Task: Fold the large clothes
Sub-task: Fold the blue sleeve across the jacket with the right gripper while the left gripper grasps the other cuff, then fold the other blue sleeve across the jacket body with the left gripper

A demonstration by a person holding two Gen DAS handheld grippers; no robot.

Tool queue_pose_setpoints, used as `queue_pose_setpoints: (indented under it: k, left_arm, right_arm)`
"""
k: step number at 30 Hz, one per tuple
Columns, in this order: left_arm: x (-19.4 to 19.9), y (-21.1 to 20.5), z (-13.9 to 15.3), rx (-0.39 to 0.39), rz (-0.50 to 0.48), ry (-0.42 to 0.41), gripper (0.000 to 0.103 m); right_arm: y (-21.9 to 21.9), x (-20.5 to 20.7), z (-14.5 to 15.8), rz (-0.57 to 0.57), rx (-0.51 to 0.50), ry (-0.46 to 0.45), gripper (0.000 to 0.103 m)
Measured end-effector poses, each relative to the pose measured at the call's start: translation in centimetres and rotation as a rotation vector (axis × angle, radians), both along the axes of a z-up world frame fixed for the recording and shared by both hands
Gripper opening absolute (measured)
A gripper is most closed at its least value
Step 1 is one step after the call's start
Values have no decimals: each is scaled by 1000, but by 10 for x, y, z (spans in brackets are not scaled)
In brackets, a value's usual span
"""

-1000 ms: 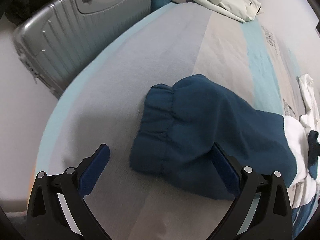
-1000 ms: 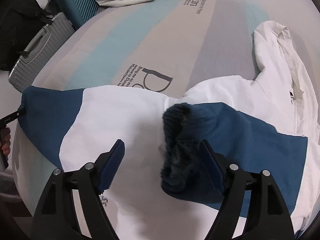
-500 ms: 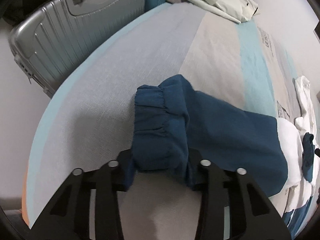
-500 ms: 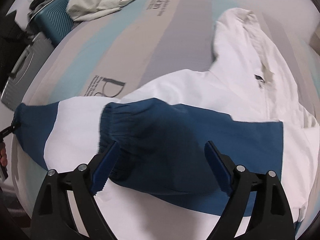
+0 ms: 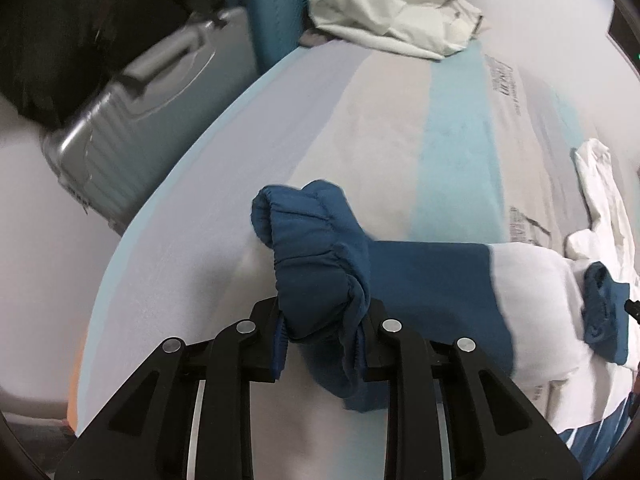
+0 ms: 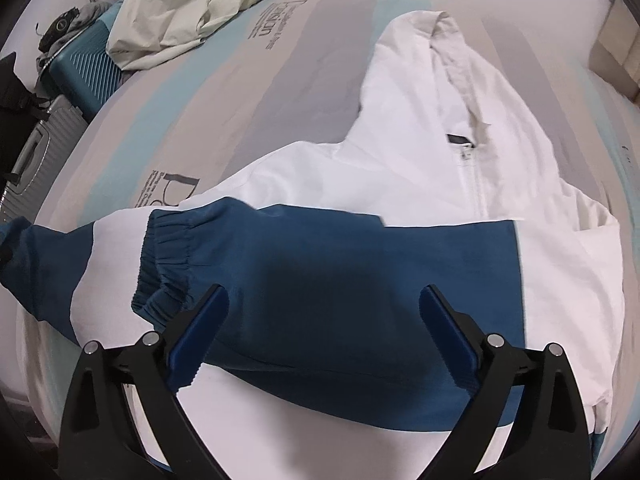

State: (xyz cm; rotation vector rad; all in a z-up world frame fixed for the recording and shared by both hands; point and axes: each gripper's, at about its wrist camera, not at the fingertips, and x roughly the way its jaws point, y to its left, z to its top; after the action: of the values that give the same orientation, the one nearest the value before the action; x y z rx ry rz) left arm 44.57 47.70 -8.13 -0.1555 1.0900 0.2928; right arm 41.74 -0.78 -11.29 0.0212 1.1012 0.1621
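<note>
Apparently lifted, blue cuff [image 5: 320, 280] sits in closing left gripper [image 5: 322, 344].

A bed with a grey, beige and pale-blue striped printed cover [image 6: 224, 128] carries a white-and-navy hooded zip jacket [image 6: 460, 176] spread flat and a crumpled cream jacket [image 6: 180, 12] at its far edge

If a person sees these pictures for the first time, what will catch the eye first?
First, the white and navy hooded jacket, spread over the striped bed sheet, one navy sleeve folded across its front. Next, the left hand-held gripper, closing on the other sleeve's navy cuff near the bed's edge. The right hand-held gripper is opening above the folded sleeve.
</note>
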Motion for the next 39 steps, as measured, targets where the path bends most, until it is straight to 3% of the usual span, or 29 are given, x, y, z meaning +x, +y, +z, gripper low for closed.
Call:
queue_pose_setpoints:
  k: [8,15,28,39]
  left_arm:
    - [16,-92,31,33,-72,-23,24]
    - [33,-178,42,44,-72,-34,24]
    - [71,-420,57,-15,-253,-91,24]
    - [71,-602,35,-45,-385,-64,24]
  right_arm:
    - [-52,-9,16,-20,-8,-43,92]
    - [-120,-21,32,-54,-17,-56,92]
    - [-260,-44,50,-108,-35,-45,92]
    - [-361,-60,37,-130,-28,-28,92]
